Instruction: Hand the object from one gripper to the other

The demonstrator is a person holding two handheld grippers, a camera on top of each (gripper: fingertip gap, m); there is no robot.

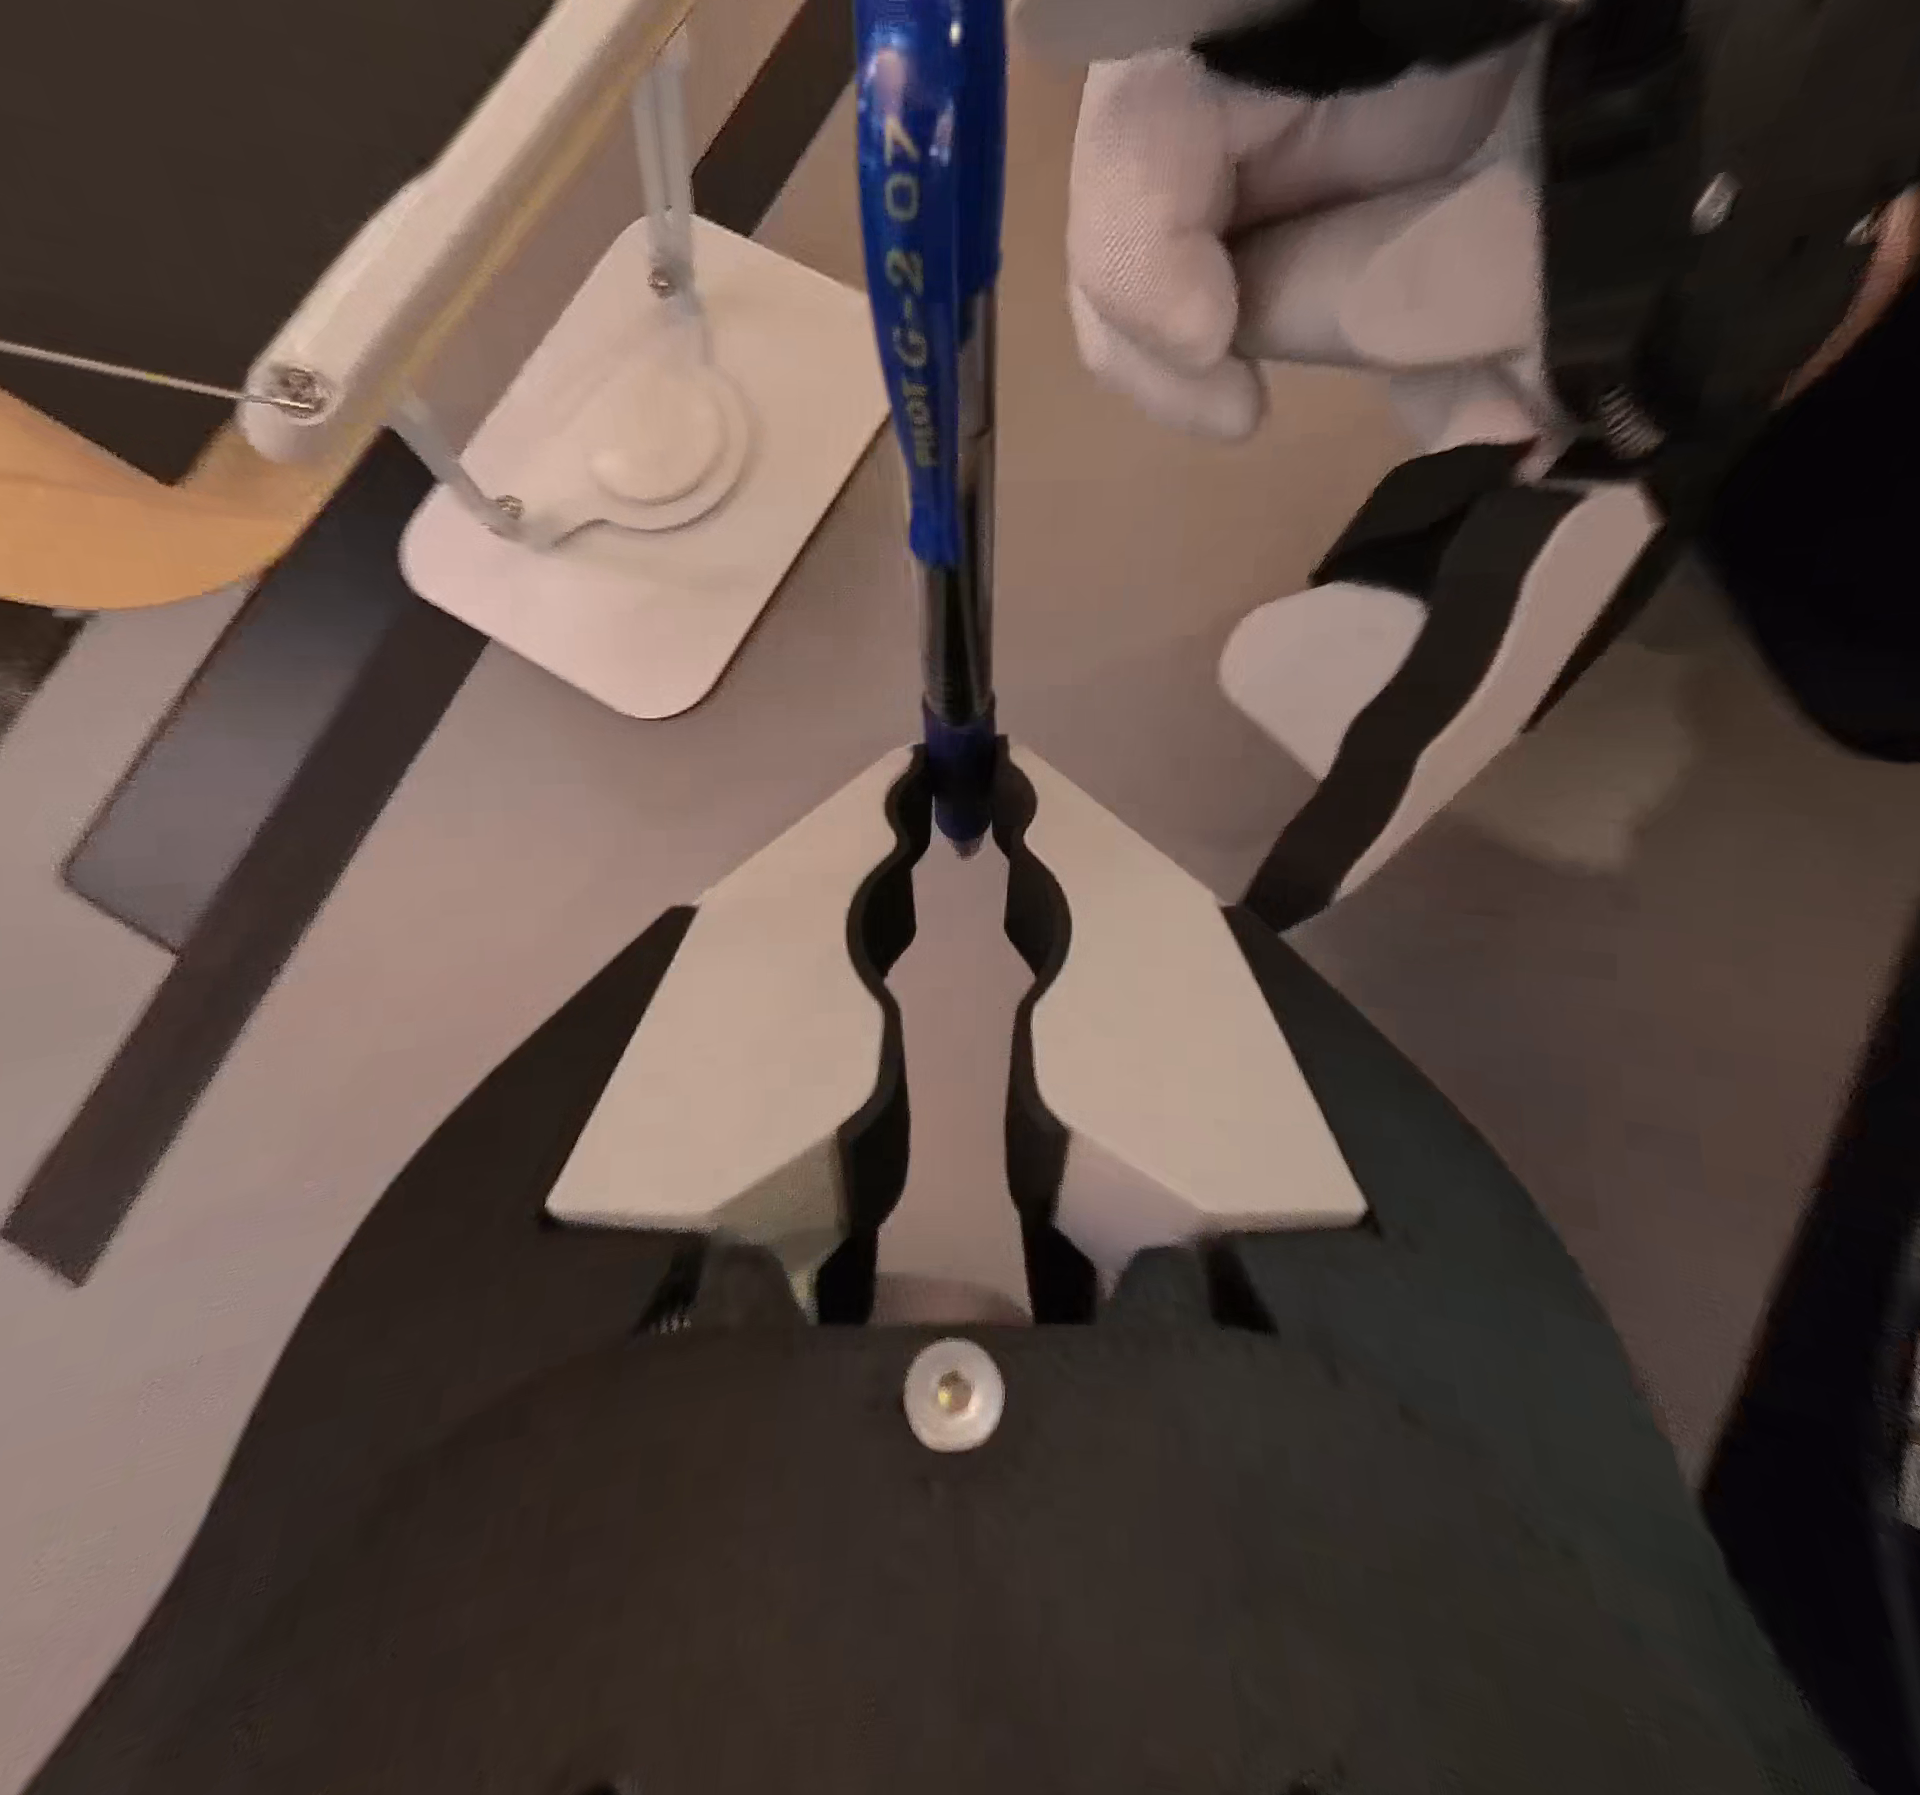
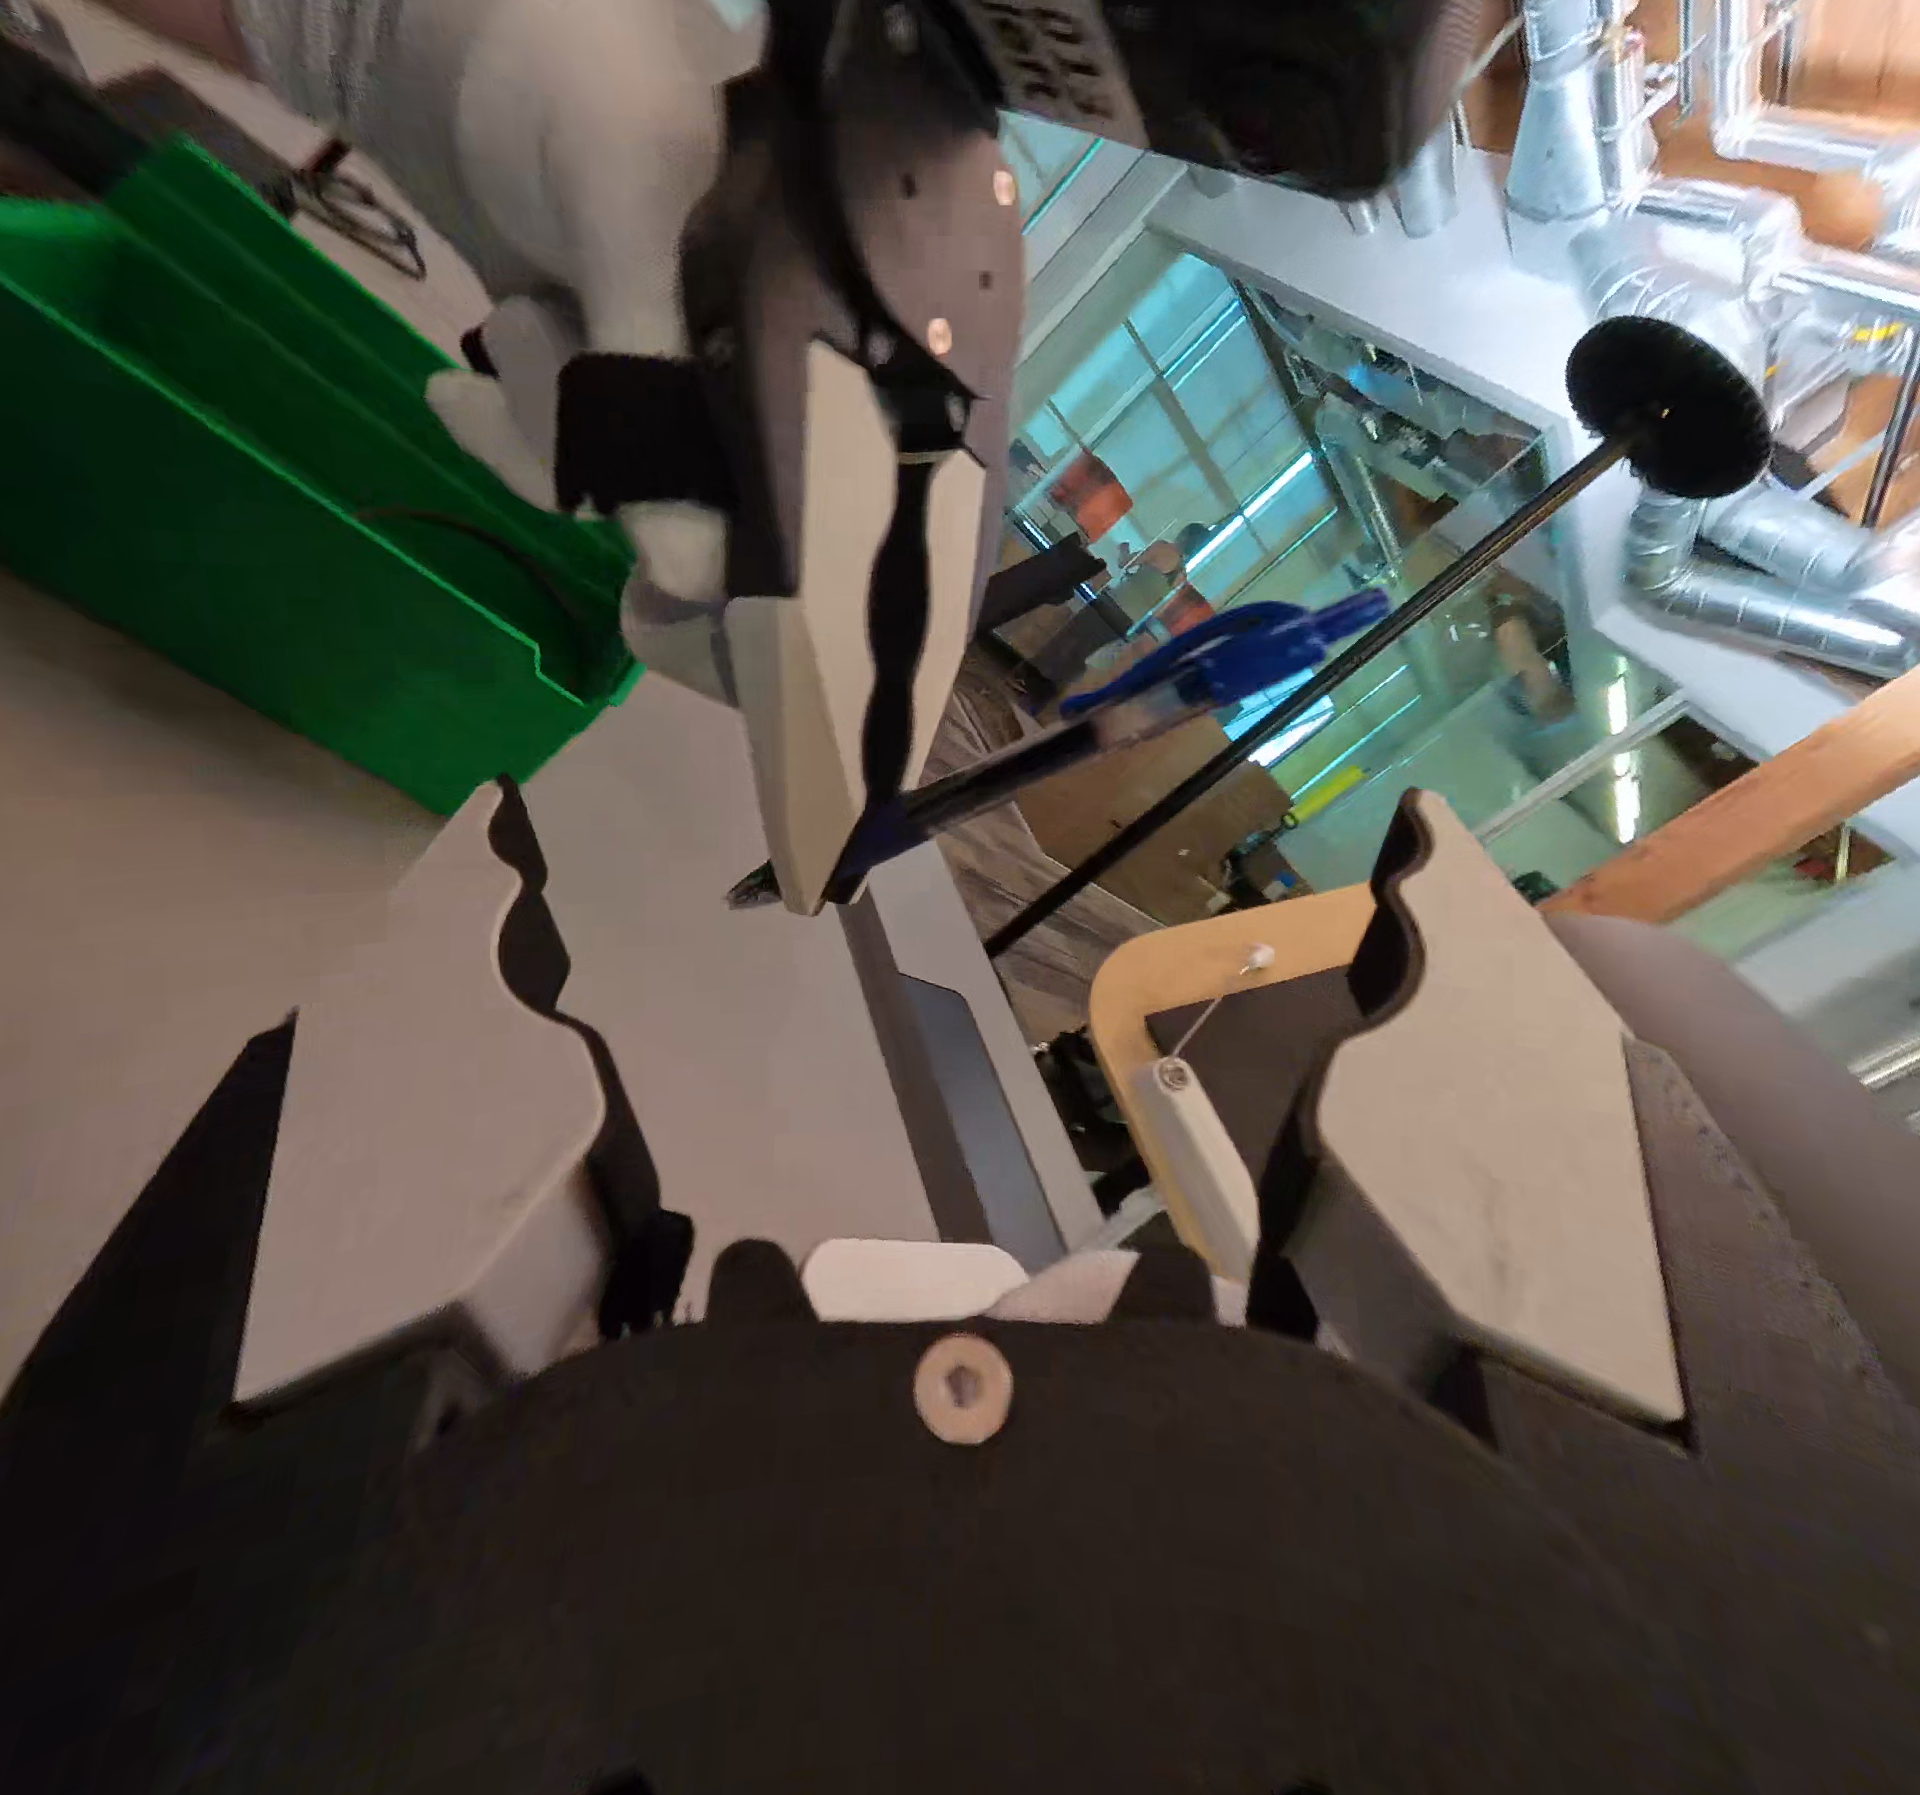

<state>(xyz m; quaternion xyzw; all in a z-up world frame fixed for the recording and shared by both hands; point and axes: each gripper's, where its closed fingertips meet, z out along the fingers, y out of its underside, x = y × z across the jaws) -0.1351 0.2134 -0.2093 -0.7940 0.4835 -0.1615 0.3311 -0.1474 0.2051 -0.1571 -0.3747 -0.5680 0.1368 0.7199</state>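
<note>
We hold the blue pen (image 1: pixel 940 374) in our left gripper (image 1: pixel 961 800), pinched at the very tips around its writing end, so the long barrel juts clear for the other claw to take. Our right gripper (image 2: pixel 956 852) stands wide and empty, near the pen but apart from it. The pen has a blue sleeve, a clear barrel and a blue clip. Farther off sits a green bin (image 2: pixel 260 519).
</note>
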